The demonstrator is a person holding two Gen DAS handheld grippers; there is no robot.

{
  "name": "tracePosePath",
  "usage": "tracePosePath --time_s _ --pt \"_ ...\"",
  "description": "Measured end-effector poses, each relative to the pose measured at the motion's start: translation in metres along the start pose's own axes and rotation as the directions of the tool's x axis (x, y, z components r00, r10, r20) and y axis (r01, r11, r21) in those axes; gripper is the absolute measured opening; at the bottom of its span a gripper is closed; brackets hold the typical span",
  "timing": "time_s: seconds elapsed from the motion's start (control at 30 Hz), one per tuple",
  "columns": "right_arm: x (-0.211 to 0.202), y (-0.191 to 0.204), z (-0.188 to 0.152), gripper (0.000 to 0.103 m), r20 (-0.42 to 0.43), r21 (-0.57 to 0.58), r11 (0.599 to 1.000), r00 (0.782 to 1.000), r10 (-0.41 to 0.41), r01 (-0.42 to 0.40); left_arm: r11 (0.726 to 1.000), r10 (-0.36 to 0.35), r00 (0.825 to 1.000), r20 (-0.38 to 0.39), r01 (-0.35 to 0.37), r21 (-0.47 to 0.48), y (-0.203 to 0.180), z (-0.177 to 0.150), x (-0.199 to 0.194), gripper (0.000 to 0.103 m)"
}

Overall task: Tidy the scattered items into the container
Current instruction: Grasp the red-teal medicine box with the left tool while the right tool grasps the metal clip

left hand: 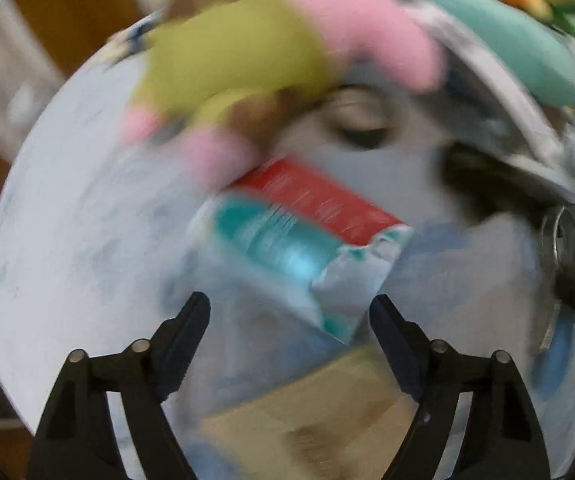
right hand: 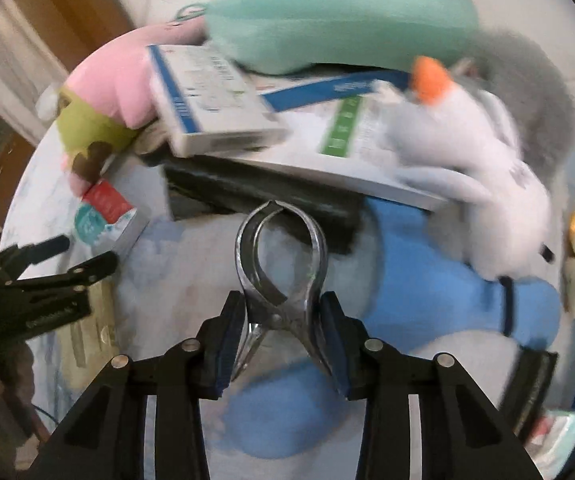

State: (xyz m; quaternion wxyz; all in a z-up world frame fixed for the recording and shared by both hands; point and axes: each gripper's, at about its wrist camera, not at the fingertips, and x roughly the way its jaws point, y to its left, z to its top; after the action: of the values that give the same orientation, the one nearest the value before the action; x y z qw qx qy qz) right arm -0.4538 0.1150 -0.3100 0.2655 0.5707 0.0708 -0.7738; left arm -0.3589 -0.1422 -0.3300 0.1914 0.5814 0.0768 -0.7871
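A round, pale marbled tabletop [right hand: 47, 208] is crowded: a long mint-green plush cushion [right hand: 339, 20] at the far edge, a blue plush toy [right hand: 427, 280] near the right gripper [right hand: 283, 344], white printed cartons [right hand: 211, 100] stacked over a black box [right hand: 255, 192], and a pink-and-green doll [right hand: 99, 100]. A small red-and-teal packet [left hand: 295, 232] lies beyond the left gripper [left hand: 289, 324], whose fingers stand apart around nothing. The right gripper's pads are clamped on a shiny metal spring clip [right hand: 279, 264], its looped end pointing away toward the black box.

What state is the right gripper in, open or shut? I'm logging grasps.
Shut on the metal clip: the right gripper has both pads pressed against the clip's handles.
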Motion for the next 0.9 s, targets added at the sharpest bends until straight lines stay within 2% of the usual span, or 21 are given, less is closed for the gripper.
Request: tracePosePath --time_s 0.03,0.07,0.13,0.23,0.3,0.33,0.37,0.43,0.6,0.63,0.67,0.7,0.73,0.77,0.9 --pt "0.003 0.006 0.001 0.034 -0.005 -0.013 1.000 1.000 0.014 -0.014 0.999 0.032 0.999 -0.008 -0.032 -0.026 0.016 -0.003 0.002 0.072" --pt "0.006 0.011 0.001 0.032 -0.009 -0.025 0.999 1.000 0.029 -0.029 0.998 0.039 0.999 -0.020 -0.040 -0.050 0.027 -0.004 0.004 0.072" --pt "0.014 0.018 0.002 0.030 -0.024 -0.040 0.998 0.999 0.038 -0.039 0.995 0.007 0.999 -0.041 -0.011 -0.103 0.045 -0.004 0.007 0.072" --pt "0.019 0.017 0.005 0.030 -0.016 -0.030 0.999 0.999 0.033 -0.033 0.991 -0.041 0.999 -0.011 0.040 -0.126 0.045 -0.001 -0.003 0.072" --pt "0.022 0.014 0.006 0.033 -0.017 -0.021 1.000 1.000 0.019 -0.019 0.988 -0.068 0.998 0.010 0.069 -0.138 0.038 0.004 -0.012 0.079" --pt "0.023 0.014 0.006 0.035 -0.017 -0.019 1.000 1.000 0.019 -0.019 0.987 -0.077 0.997 0.021 0.079 -0.141 0.034 0.008 -0.013 0.086" --pt "0.021 0.013 0.005 0.037 -0.016 -0.017 1.000 1.000 0.019 -0.019 0.988 -0.072 0.997 0.029 0.075 -0.134 0.029 0.013 -0.014 0.088" --pt "0.018 0.013 0.001 0.044 -0.011 -0.006 1.000 1.000 0.017 -0.017 0.992 -0.049 0.998 0.037 0.053 -0.116 0.019 0.022 -0.010 0.088" --pt "0.013 0.022 0.000 0.047 -0.001 0.040 0.999 1.000 -0.011 0.011 0.990 -0.027 0.999 -0.035 0.022 -0.138 0.013 0.044 0.030 0.088" --pt "0.014 0.024 0.000 0.053 -0.001 0.046 0.999 1.000 -0.015 0.015 0.988 -0.038 0.999 -0.031 0.033 -0.151 0.015 0.043 0.032 0.091" --pt "0.016 0.026 0.000 0.064 -0.001 0.052 0.999 1.000 -0.017 0.017 0.985 -0.053 0.998 -0.021 0.048 -0.166 0.019 0.042 0.033 0.091" --pt "0.016 0.031 0.000 0.069 -0.001 0.053 0.998 1.000 -0.017 0.017 0.986 -0.060 0.998 -0.013 0.057 -0.157 0.020 0.041 0.031 0.088" --pt "0.018 0.037 0.000 0.076 -0.005 0.050 0.999 1.000 -0.019 0.019 0.988 -0.065 0.998 -0.005 0.063 -0.141 0.021 0.039 0.027 0.076" --pt "0.020 0.041 0.000 0.077 -0.009 0.044 0.999 1.000 -0.027 0.027 0.990 -0.070 0.998 0.003 0.070 -0.124 0.022 0.037 0.023 0.071" --pt "0.029 0.050 -0.002 0.075 -0.025 0.018 0.996 0.996 -0.085 0.085 0.993 -0.097 0.995 0.012 0.098 -0.064 0.025 0.025 0.010 0.071"
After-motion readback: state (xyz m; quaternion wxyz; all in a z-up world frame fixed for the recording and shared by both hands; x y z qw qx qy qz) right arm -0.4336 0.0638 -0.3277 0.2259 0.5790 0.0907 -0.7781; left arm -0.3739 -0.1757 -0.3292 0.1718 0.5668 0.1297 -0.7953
